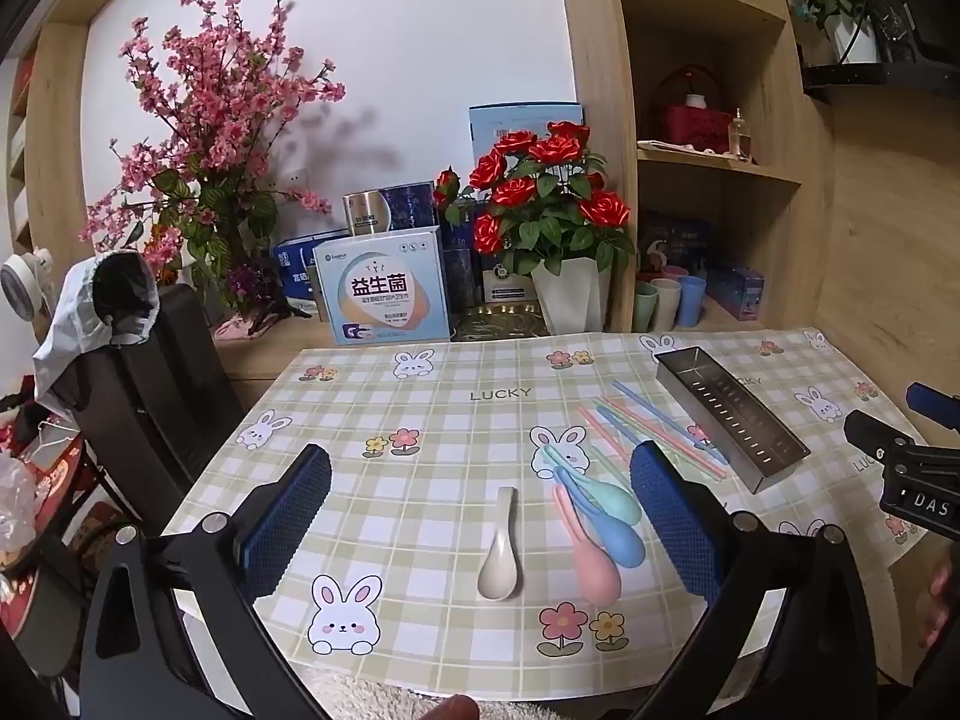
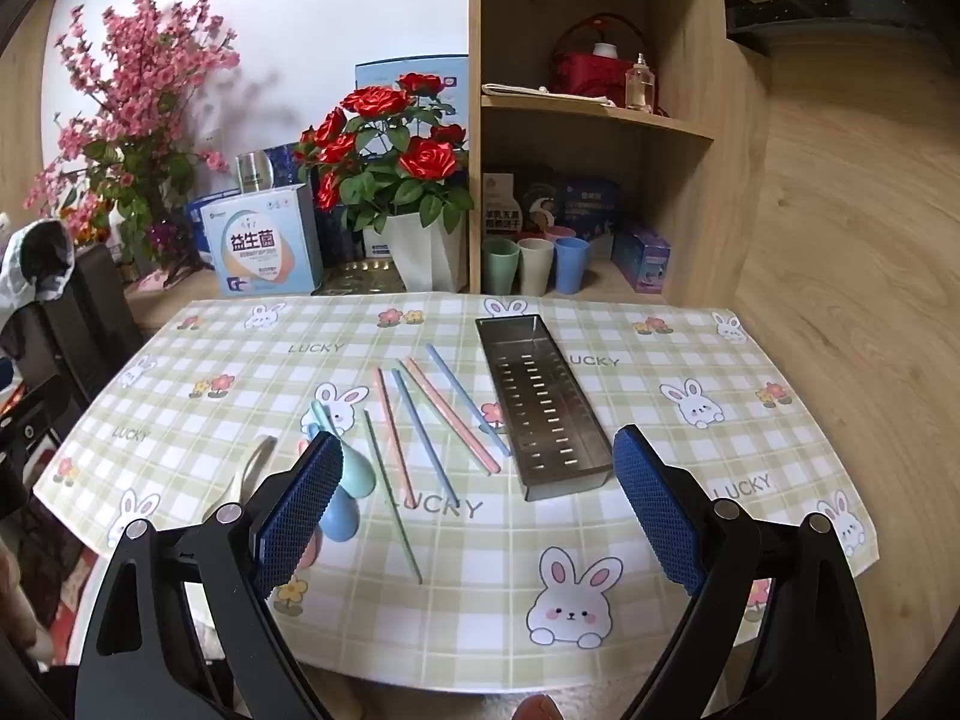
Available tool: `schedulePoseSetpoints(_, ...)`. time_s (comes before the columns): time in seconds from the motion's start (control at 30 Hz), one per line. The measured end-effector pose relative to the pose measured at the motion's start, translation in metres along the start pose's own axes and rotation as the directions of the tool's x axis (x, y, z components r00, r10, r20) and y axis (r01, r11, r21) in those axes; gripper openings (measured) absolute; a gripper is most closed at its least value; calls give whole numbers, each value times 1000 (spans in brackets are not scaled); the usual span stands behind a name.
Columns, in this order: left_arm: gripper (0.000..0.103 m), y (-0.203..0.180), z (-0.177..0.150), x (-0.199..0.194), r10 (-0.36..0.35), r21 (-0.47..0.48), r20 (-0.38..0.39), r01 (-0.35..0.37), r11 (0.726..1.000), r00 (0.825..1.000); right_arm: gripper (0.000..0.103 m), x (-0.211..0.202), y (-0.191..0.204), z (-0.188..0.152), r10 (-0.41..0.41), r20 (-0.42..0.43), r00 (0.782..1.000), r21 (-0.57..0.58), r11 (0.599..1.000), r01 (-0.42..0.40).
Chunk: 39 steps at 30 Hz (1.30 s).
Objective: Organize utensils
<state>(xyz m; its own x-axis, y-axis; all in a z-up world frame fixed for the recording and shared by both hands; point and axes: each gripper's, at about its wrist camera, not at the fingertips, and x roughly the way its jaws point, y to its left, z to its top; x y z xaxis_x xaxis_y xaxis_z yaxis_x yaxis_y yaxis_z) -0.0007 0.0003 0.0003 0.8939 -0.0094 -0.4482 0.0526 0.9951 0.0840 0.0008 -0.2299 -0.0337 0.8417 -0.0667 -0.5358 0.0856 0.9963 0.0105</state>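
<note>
A white spoon (image 1: 501,552) lies on the checked tablecloth, with pink (image 1: 591,561), blue (image 1: 609,528) and green (image 1: 612,498) spoons overlapping just right of it. Several pastel chopsticks (image 2: 420,420) lie fanned out beside a slotted steel utensil tray (image 2: 540,402), also in the left wrist view (image 1: 729,414). My left gripper (image 1: 480,510) is open and empty, above the spoons. My right gripper (image 2: 477,510) is open and empty, near the front ends of the chopsticks and tray. Its left finger hides part of the spoons (image 2: 351,492).
The table (image 2: 660,528) ends close in front of both grippers. Behind it stand a rose pot (image 2: 420,252), a probiotic box (image 2: 264,249), pink blossoms (image 1: 216,138) and shelves with cups (image 2: 534,264). A black chair (image 1: 144,396) stands at the left.
</note>
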Motion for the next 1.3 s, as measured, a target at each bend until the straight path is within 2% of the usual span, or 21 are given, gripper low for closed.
schedulePoseSetpoints(0.07, 98, 0, -3, -5, 15, 1, 22, -15, 1000, 1000, 89, 0, 0, 0, 1, -3, 1000, 0, 1000, -1)
schedulePoseSetpoints(0.37, 98, 2, 0, -4, 38, -4, 6, -38, 999, 999, 89, 2, 1, 0, -5, -7, 1000, -3, 1000, 5)
schedulePoseSetpoints(1.3, 98, 10, -5, -4, -9, -51, 8, 10, 999, 1000, 89, -1, 0, -1, -4, -13, 1000, -4, 1000, 4)
